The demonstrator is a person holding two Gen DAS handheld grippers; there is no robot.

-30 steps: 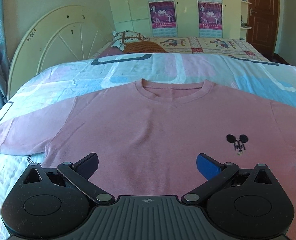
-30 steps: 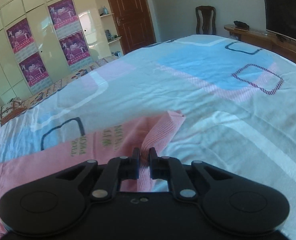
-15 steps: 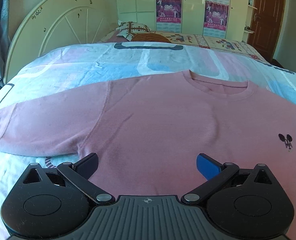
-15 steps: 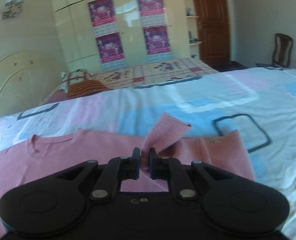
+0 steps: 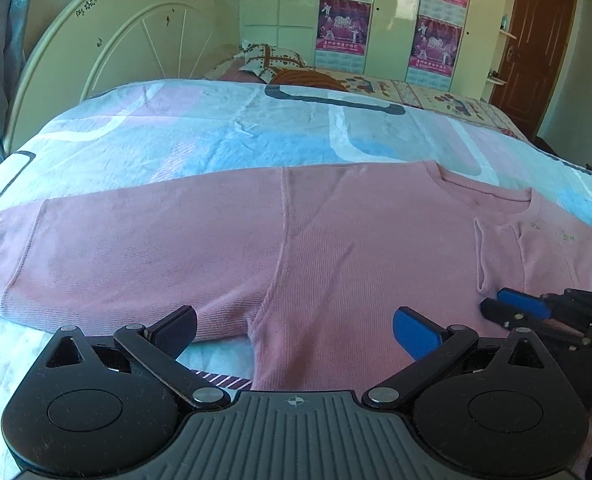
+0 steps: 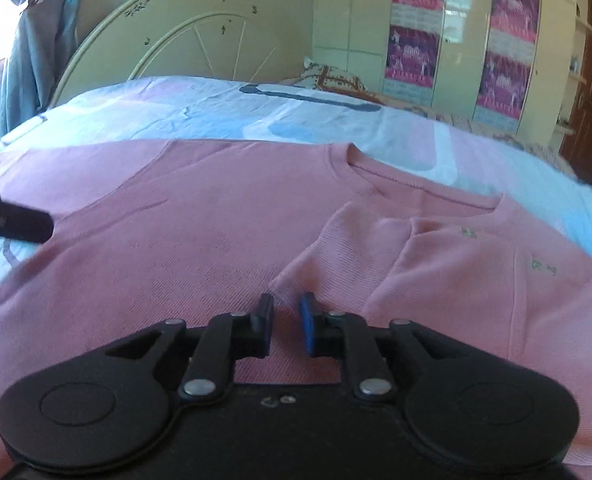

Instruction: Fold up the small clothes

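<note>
Parting my right gripper point(image 6: 286, 322) a little, I am letting the folded sleeve cuff point(image 6: 296, 280) lie free just ahead of the 2 pads, nothing pinched between them. My left gripper point(image 5: 294, 326) is hanging wide open and empty over the pink top point(image 5: 336, 248), spread flat on the bedspread point(image 5: 216, 132). I am judging it light, soft and floppy, best pinched at the outstretched sleeve's point(image 5: 96, 248) cuff.

Cream headboard point(image 5: 136, 20) behind the patterned bedspread point(image 5: 216, 132), patterned pillow point(image 5: 272, 58) beyond, purple posters point(image 5: 342, 26) on wardrobe doors.
</note>
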